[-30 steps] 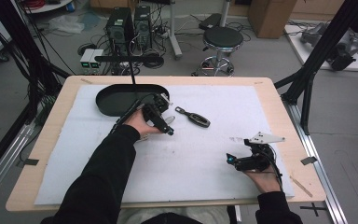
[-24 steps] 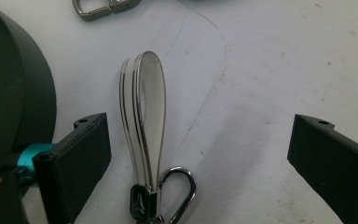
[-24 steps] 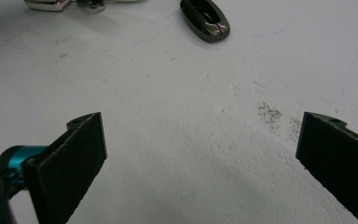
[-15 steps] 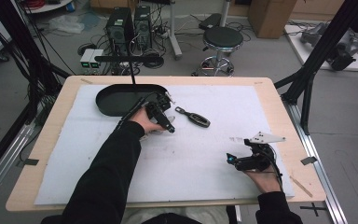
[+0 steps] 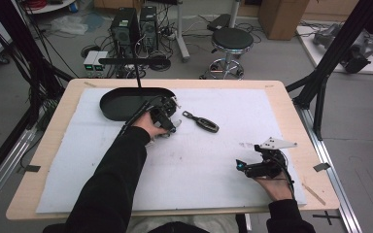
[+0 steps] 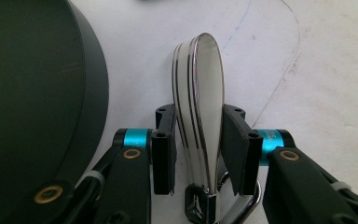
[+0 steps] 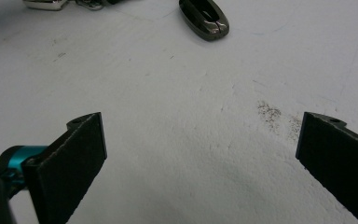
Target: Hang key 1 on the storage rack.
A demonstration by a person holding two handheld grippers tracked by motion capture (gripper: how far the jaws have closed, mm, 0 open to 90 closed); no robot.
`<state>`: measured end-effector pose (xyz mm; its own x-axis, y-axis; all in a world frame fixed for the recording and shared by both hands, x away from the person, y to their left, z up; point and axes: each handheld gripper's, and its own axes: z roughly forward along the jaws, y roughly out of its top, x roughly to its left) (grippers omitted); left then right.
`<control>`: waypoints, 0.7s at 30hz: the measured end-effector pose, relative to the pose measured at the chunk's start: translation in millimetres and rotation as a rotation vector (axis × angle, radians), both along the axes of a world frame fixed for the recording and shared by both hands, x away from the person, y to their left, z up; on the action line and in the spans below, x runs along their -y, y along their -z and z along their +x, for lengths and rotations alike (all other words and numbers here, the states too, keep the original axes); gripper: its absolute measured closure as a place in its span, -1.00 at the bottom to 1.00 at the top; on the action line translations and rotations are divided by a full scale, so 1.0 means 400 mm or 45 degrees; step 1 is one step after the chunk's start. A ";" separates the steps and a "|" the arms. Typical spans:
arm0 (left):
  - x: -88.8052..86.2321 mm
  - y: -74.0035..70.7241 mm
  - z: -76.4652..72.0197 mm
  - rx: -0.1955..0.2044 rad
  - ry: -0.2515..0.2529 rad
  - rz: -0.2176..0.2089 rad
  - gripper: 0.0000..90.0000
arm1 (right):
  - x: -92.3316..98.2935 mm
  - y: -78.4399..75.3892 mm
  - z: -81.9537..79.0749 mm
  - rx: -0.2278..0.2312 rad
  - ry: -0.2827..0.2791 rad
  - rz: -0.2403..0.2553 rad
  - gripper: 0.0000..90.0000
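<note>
A white key fob point(image 6: 200, 93) with silver trim and a metal ring stands on edge on the white mat, just right of a black oval tray point(image 5: 121, 104). My left gripper point(image 6: 198, 116) has just been closing and now presses a pad on each side of the fob. In the high view the left gripper point(image 5: 167, 119) sits at the tray's right end. A dark key fob point(image 5: 201, 121) lies on the mat to its right, and is also seen far off from the right gripper point(image 7: 204, 18). My right gripper point(image 5: 240, 165) rests near the front right, jaws wide open with nothing between them.
The white mat point(image 5: 213, 194) covers most of the wooden table point(image 5: 291, 104). The tray's dark wall point(image 6: 37, 93) stands close beside the left jaw. A stool point(image 5: 230, 41), computer boxes and cables are on the floor beyond the table.
The left hand has edged slightly away from the person, toward the tray's right end. The right hand and the dark fob have not moved.
</note>
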<state>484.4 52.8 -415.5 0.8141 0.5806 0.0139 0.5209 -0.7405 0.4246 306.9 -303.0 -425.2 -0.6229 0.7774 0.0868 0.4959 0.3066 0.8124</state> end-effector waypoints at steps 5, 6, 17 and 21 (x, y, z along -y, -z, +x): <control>0.009 -0.003 -0.007 0.017 0.029 0.033 0.68 | -0.001 0.000 -0.002 -0.003 -0.001 -0.003 -0.98; 0.008 -0.003 -0.007 0.018 0.026 0.035 0.68 | -0.001 0.000 -0.002 -0.003 0.000 0.001 -0.98; -0.032 -0.045 -0.005 0.012 0.036 -0.029 0.72 | 0.003 0.001 0.000 0.001 0.001 0.000 -0.98; -0.056 -0.065 -0.008 0.039 0.006 -0.034 0.71 | 0.004 0.000 -0.002 0.008 0.008 -0.001 -0.98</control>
<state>481.3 75.3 -389.5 0.8162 0.5773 0.0236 0.5039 -0.7312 0.4598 306.1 -304.5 -425.0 -0.6188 0.7812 0.0822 0.4929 0.3046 0.8151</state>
